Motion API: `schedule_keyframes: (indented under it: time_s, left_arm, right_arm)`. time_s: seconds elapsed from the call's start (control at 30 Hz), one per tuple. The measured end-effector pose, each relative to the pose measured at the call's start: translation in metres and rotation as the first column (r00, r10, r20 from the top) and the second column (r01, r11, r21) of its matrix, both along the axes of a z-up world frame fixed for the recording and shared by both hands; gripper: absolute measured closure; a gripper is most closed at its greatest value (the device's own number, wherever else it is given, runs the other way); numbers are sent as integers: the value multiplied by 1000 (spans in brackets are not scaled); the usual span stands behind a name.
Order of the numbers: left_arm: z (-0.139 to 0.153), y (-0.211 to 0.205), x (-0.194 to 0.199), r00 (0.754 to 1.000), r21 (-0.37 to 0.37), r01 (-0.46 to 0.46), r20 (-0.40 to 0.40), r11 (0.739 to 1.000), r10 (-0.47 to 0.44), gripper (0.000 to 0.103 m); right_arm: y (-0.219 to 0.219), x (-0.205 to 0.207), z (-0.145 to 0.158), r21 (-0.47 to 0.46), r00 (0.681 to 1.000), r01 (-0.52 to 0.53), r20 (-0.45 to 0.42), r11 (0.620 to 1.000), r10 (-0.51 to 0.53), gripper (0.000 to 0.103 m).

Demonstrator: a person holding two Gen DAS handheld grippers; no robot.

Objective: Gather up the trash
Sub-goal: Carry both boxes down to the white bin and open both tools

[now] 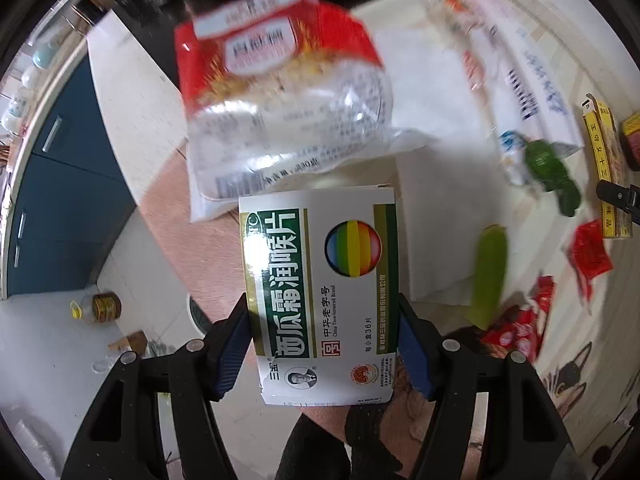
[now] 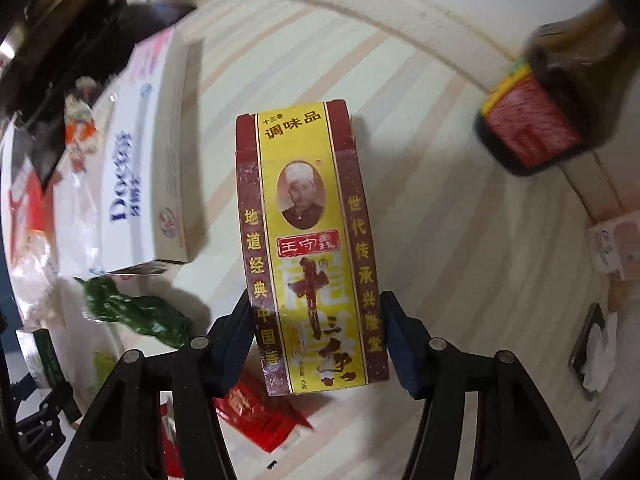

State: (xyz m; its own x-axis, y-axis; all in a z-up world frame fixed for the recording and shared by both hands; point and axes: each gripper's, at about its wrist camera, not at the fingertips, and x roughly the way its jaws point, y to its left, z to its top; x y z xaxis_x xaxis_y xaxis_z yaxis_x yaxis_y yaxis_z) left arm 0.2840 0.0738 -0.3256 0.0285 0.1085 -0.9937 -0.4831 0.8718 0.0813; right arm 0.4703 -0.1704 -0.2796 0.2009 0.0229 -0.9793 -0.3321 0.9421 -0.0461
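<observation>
My left gripper (image 1: pixel 324 340) is shut on a white and green lozenge box (image 1: pixel 320 292) and holds it in the air over the table edge. A red and clear sugar bag (image 1: pixel 280 100) lies beyond it on the table. My right gripper (image 2: pixel 318 340) is shut on a yellow and dark red spice box (image 2: pixel 308 248) held above the striped tablecloth (image 2: pixel 440 240). That spice box also shows at the right of the left wrist view (image 1: pixel 604 168). A green wrapper (image 2: pixel 136 312) and red wrappers (image 2: pixel 256 416) lie on the table.
A long white and blue carton (image 2: pixel 144 168) lies left of the spice box. A dark sauce bottle with a red label (image 2: pixel 536 120) lies at the far right. A green stick packet (image 1: pixel 488 276) lies on the table. Blue cabinets (image 1: pixel 68 200) and floor clutter sit at left.
</observation>
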Motion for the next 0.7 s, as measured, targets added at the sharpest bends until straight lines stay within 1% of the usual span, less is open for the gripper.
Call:
schedule_keyframes:
  time_s: [0.1,0.13,0.2,0.23,0.27,0.37,0.43,0.53,0.63,0.7]
  left_arm:
    - [23,-2,-12,998,11,-1,59,1000,1,39]
    - [30,-1,-15,997,15,-3,77,1000,1,39]
    - [47,1,-22,993,25,-9,119,1000,6,39]
    - [56,2,-27,990,27,-15,142,1000,11,39]
    - [66,5,-33,986,28,-23,165,999,18,39]
    - [89,14,-52,974,34,-52,222,998,43,39]
    - [98,24,-66,966,33,-76,251,997,65,39]
    - [109,42,-95,954,32,-109,284,994,96,39]
    - [117,64,-131,945,45,-146,301,988,126,39]
    - [115,81,-156,940,49,-183,301,982,160,39]
  right_arm:
    - [-7,-17,27,47,999,16,45,999,-19,41]
    - [-9,-21,40,70,998,18,64,997,-22,41]
    - [-8,-36,58,101,996,11,93,995,-20,41]
    - [-7,-44,72,125,994,2,110,992,-16,41]
    - [0,-57,76,141,993,-7,120,990,-11,41]
    - [13,-89,103,186,987,-58,156,981,29,41]
    - [32,-103,113,208,984,-99,169,973,63,41]
    - [65,-141,121,231,975,-170,180,958,129,41]
    - [98,-187,119,249,965,-233,175,940,193,41]
    - [124,-214,113,265,960,-268,153,926,234,41]
